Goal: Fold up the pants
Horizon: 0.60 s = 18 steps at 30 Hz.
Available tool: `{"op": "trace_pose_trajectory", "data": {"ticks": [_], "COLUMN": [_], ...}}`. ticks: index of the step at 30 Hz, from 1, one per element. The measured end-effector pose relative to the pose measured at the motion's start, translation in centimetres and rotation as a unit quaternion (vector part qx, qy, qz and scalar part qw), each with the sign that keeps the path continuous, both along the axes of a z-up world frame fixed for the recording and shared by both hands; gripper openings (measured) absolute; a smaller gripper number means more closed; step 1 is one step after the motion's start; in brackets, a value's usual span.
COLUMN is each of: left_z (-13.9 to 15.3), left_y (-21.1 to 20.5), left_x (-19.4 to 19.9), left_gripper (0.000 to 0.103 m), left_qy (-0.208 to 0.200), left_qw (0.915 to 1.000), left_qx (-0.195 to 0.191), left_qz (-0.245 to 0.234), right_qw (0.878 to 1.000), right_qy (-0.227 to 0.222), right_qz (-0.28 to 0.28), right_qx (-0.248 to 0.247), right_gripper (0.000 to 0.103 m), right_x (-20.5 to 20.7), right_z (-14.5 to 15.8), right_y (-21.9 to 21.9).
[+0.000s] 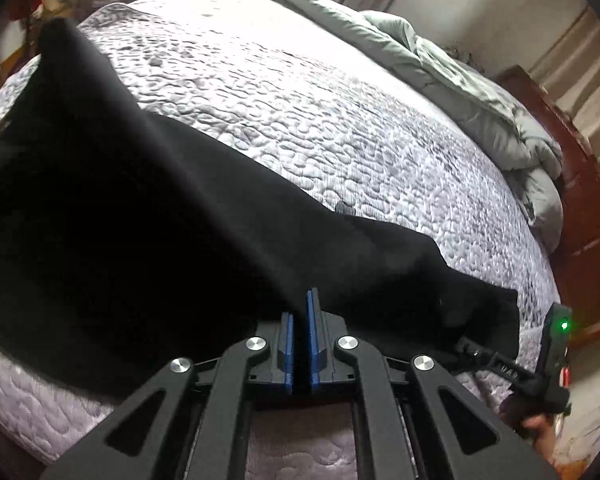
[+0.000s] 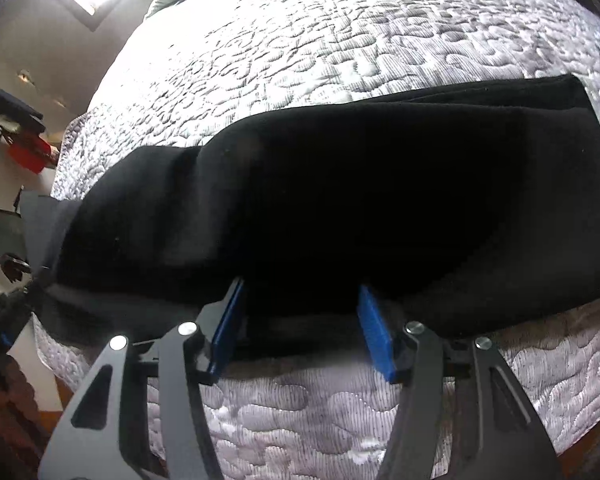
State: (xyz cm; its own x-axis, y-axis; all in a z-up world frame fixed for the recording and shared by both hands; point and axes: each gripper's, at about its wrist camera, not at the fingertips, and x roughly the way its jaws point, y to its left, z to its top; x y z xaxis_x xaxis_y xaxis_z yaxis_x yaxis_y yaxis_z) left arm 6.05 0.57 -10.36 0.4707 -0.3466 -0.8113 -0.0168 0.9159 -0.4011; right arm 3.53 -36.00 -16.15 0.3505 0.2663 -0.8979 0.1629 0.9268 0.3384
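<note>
Black pants [image 1: 148,216] lie along the near edge of a bed with a white-grey quilted cover [image 1: 300,112]. My left gripper [image 1: 300,312] has its blue pads nearly together at the near edge of the cloth; a thin fold seems pinched between them. In the right wrist view the pants [image 2: 360,184] lie as a long dark band across the quilt [image 2: 320,40]. My right gripper [image 2: 300,300] is open, its blue pads wide apart with the tips at the pants' near edge. The right gripper's body also shows at the right of the left wrist view [image 1: 548,356].
A rumpled grey-green duvet [image 1: 480,104] is piled along the far side of the bed. A wooden headboard [image 1: 580,184] stands at the right. A shelf with red and dark items [image 2: 24,136] hangs on the wall left of the bed. The bed's near edge drops off below the grippers.
</note>
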Motion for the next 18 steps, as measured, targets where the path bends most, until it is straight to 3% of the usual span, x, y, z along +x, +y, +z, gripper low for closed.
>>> {"op": "trace_pose_trajectory", "data": {"ticks": [2, 4, 6, 9, 12, 15, 17, 18], "left_z": [0.1, -0.3, -2.1, -4.4, -3.9, -3.2, -2.7, -2.3], "left_y": [-0.3, -1.4, -1.9, -1.5, -1.4, -0.9, 0.0, 0.6], "left_x": [-1.4, -3.3, -4.5, -4.6, -4.9, -4.9, -5.0, -5.1], "left_gripper": [0.006, 0.006, 0.006, 0.006, 0.007, 0.019, 0.041, 0.044], "left_qy": [-0.011, -0.029, -0.018, 0.011, -0.003, 0.005, 0.021, 0.022], "left_qw": [0.9998, 0.9988, 0.998, 0.9985, 0.9989, 0.9995, 0.9995, 0.9995], "left_qx": [0.006, 0.038, 0.061, 0.053, 0.046, 0.029, 0.017, 0.015], "left_qz": [0.013, 0.008, 0.005, 0.008, 0.005, 0.008, 0.014, 0.019], "right_qw": [1.0, 1.0, 1.0, 1.0, 0.999, 0.998, 0.996, 0.994], "right_qy": [0.002, 0.004, 0.007, 0.014, 0.011, -0.016, -0.029, -0.028], "right_qz": [0.0, 0.002, 0.003, 0.004, 0.004, 0.038, 0.077, 0.096], "right_qx": [0.0, 0.001, 0.0, -0.013, -0.048, -0.044, -0.039, -0.041], "right_gripper": [0.055, 0.055, 0.055, 0.056, 0.059, 0.059, 0.062, 0.063], "right_x": [0.2, 0.3, 0.3, 0.7, 1.2, 1.3, 1.3, 1.4], "right_z": [0.1, 0.1, 0.1, 0.3, 1.6, 3.4, 4.3, 4.3], "right_y": [0.6, 0.7, 0.7, 1.3, 3.2, 6.4, 9.4, 10.8]}}
